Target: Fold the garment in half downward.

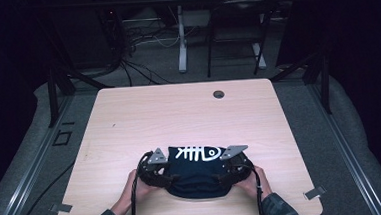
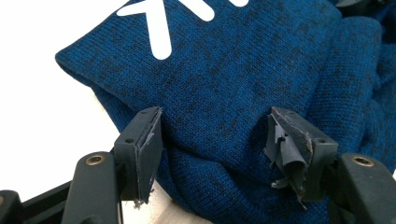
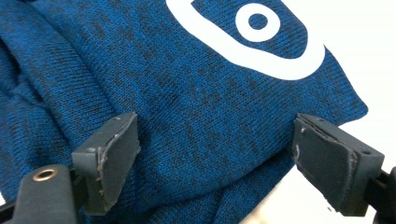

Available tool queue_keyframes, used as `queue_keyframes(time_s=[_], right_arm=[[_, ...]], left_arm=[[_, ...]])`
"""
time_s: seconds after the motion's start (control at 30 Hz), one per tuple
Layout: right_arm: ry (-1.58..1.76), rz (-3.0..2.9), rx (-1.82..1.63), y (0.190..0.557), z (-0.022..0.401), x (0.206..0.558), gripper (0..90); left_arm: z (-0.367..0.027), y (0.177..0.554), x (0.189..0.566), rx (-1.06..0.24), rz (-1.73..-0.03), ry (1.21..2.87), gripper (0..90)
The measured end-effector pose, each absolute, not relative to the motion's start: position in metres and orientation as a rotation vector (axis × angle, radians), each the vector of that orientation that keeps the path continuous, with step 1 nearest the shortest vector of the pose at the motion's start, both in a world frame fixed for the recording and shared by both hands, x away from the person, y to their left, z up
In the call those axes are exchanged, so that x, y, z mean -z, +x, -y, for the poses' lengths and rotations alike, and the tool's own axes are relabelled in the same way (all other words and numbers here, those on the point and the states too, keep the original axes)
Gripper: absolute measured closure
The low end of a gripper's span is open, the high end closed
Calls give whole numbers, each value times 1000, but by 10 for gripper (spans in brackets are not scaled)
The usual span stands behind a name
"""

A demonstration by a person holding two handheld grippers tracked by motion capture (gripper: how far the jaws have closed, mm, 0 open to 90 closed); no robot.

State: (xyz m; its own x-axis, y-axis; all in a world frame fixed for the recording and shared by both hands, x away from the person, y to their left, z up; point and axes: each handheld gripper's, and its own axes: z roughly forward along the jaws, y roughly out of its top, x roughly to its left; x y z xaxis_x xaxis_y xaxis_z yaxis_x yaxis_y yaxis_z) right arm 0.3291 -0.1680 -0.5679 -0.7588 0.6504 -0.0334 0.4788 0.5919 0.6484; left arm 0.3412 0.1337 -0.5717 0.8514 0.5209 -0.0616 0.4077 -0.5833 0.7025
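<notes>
A: High view: dark blue knit [image 1: 195,175] folded on the table [image 1: 129,121], near edge, white fishbone print on top, facing up.

B: Left gripper [image 1: 158,175] at its left side, right gripper [image 1: 228,174] at its right side. Hands [image 1: 141,186] behind them, coming in from the bottom.

A: Left gripper view now: jaws apart, knit [image 2: 224,84] bulging between them. Left pad [image 2: 147,154] against the cloth or just off it, hard to say. Right pad [image 2: 289,149] ragged and peeling, resting at the fold.

B: No squeeze visible there. Jaws open, cloth merely between.

A: Right gripper view: jaws wide, knit [image 3: 187,116] lying between, fish's eye ring of the print up top.

B: Left pad [image 3: 109,158] close to the cloth; right pad [image 3: 327,163] clear of it, pale tabletop showing behind.

A: Open as well, then. Nothing pinched.

B: Knit flat on the wood, thick rounded fold at the near side.
</notes>
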Motion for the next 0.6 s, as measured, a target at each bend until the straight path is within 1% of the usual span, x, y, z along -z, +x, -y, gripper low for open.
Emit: queue_keyframes(time_s=[0.2,0.4,0.57,0.6], right_arm=[[920,-2573,-925,340,170,569,143],[924,-2577,-944,342,172,570,141],[937,-2572,-939,341,172,569,135],[934,-2553,-939,339,171,569,129]], left_arm=[[-134,338,574,-201,-698,2254,359],[-132,338,576,-225,-699,2255,342],[-133,340,575,-232,-713,2258,295],[-133,340,575,-242,-710,2253,269]])
